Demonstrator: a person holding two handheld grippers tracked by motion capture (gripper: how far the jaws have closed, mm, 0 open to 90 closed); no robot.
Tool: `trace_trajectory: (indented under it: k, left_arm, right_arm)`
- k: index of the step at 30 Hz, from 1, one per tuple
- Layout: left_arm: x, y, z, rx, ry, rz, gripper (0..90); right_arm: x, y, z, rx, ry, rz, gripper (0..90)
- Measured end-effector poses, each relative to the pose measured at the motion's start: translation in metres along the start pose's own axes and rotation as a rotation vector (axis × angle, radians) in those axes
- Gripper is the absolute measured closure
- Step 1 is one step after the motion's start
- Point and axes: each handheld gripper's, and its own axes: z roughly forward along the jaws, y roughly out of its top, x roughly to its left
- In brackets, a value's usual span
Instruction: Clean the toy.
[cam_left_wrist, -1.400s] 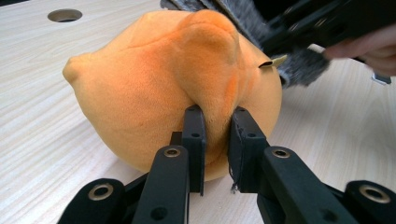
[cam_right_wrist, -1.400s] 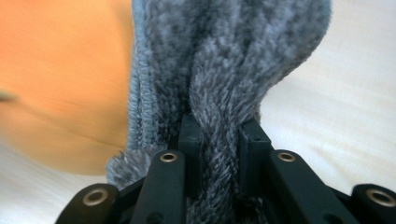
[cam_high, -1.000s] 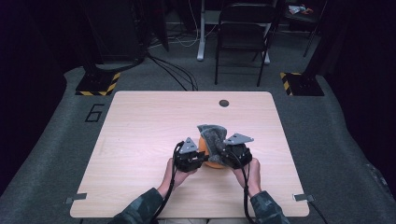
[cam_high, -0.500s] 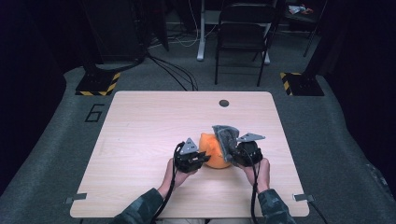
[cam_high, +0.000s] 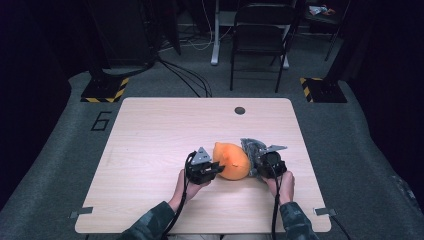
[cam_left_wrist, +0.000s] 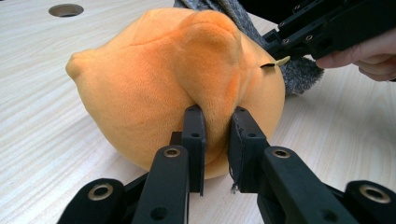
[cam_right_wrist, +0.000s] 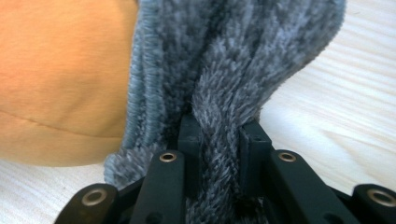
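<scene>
Plush: orange plush toy (cam_high: 231, 161) lies on the table (cam_high: 150, 135), near its front edge.
Cover: grey fuzzy fabric (cam_high: 251, 148) touches its right side.
Left gripper (cam_left_wrist: 215, 140): jaws pinching an orange fold.
Right gripper (cam_right_wrist: 219, 140): jaws clamped on the grey fabric.

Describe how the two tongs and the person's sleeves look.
Both tongs, left and right, are black, with two flat jaws on bolted arms, a grey three-cornered plate on top and a black cable trailing back. The sleeves are camouflage-patterned.

Orange plush (cam_high: 231, 161) on table, grey fuzzy cloth (cam_high: 251, 148) touching.
</scene>
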Motion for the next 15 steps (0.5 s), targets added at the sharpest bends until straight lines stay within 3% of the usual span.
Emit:
trace_trajectory:
  k: [3, 5, 7, 10, 15]
  left_arm:
    - [0.003, 0.000, -0.001, -0.006, -0.007, -0.020, 77.8]
    - [0.002, 0.000, -0.001, -0.004, -0.005, -0.016, 77.7]
    - [0.001, 0.000, -0.001, -0.003, -0.001, -0.003, 77.1]
    - [-0.001, 0.002, -0.002, 0.008, 0.015, 0.023, 71.1]
    - [-0.011, 0.007, -0.006, 0.025, 0.076, 0.123, 46.1]
  right_arm:
    - [0.003, 0.011, -0.024, -0.090, 0.008, 0.002, 74.6]
    - [0.013, 0.020, -0.044, -0.148, 0.055, -0.041, 74.7]
    - [0.028, 0.024, -0.048, -0.134, 0.089, -0.082, 74.7]
    - [0.043, 0.022, -0.034, -0.079, 0.072, -0.128, 74.7]
    - [0.036, 0.019, -0.026, -0.090, 0.076, -0.089, 74.7]
